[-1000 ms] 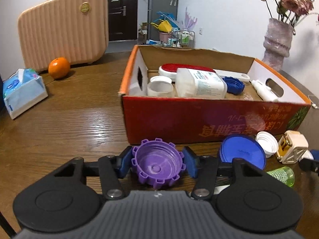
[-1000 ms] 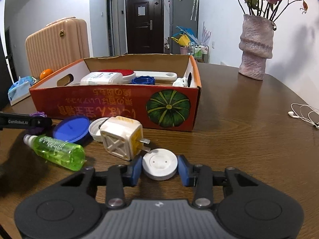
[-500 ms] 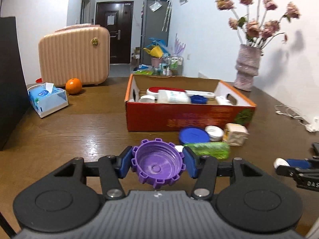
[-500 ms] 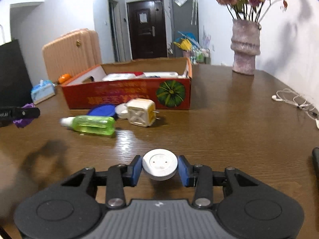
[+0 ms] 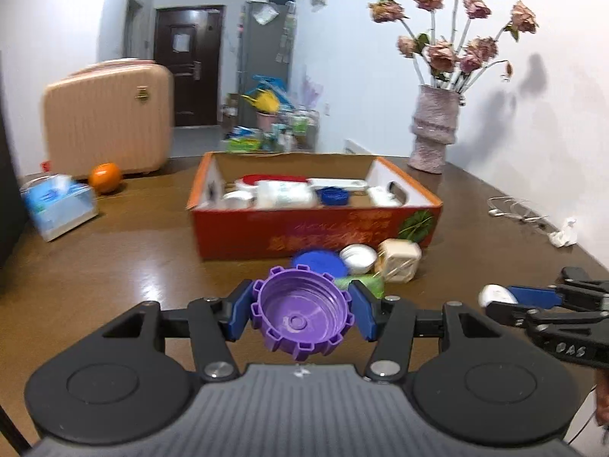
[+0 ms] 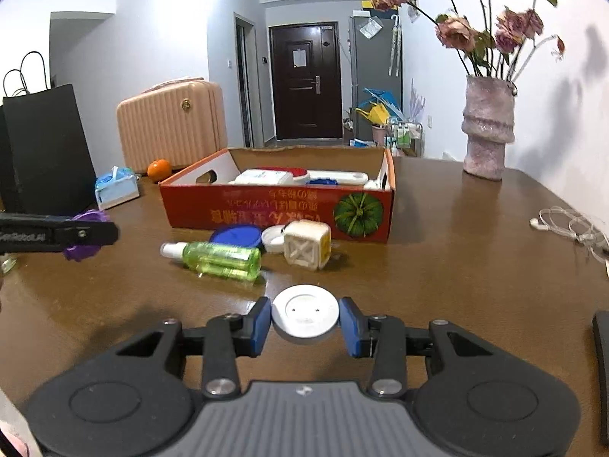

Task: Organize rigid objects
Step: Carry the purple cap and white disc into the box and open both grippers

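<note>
Left wrist: fingers [image 5: 242, 314] pinch purple cap [image 5: 302, 317]; right fingers [image 6: 259, 325] pinch white disc [image 6: 305, 316].

My left gripper [image 5: 301, 312]: clamped on notched purple plastic cap [image 5: 301, 314].
Ahead: my open orange cardboard box [image 5: 316, 224] on brown wooden table [image 5: 114, 266].

Bright indoor light, table [image 5: 114, 274] glare, fisheye edges, left view blurred

The glossy wooden table [image 6: 437, 251] mirrors the printed cardboard box [image 6: 278, 213] and the translucent green plastic bottle [image 6: 220, 259] (smooth, shiny), while the far vase [image 6: 487, 129] looks rough and matt.
</note>
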{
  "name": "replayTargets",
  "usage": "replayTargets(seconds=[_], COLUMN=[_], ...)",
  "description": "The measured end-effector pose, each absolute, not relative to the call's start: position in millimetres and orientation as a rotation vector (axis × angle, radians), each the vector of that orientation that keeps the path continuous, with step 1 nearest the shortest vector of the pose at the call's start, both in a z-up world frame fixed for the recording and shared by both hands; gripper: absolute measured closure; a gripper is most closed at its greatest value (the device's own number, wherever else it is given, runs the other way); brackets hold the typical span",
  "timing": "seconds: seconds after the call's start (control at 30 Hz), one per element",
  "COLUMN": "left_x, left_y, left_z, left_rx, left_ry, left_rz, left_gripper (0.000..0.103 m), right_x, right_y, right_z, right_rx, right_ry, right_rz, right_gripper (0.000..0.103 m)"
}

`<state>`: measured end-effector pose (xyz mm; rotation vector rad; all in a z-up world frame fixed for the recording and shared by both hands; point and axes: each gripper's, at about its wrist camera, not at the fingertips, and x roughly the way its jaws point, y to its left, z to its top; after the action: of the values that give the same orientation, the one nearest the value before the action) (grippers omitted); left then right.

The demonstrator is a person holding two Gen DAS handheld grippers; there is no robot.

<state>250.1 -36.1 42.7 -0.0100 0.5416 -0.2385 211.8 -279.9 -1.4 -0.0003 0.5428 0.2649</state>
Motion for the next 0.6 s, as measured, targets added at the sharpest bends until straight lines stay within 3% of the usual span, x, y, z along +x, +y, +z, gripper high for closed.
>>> replayTargets(seconds=[0.3, 0.43, 0.6], left_x=[420, 489, 531], left_y=[-102, -124, -139], left_z=[59, 41, 16], left_rx=[0.103, 0.128, 0.176], left_ry=[0.648, 0.739, 0.777], left_rz=[-0.328, -0.364, -0.332], left_gripper=[0.048, 0.048, 0.048], right_x=[335, 436, 528], right_y=[-285, -300, -279], right_z=[47, 52, 39], right_rx=[0.002, 0.139, 0.022], right_ry=[0.492, 0.597, 0.685], right_rz=[0.335, 0.351, 0.276], right_gripper=[0.064, 0.064, 0.064])
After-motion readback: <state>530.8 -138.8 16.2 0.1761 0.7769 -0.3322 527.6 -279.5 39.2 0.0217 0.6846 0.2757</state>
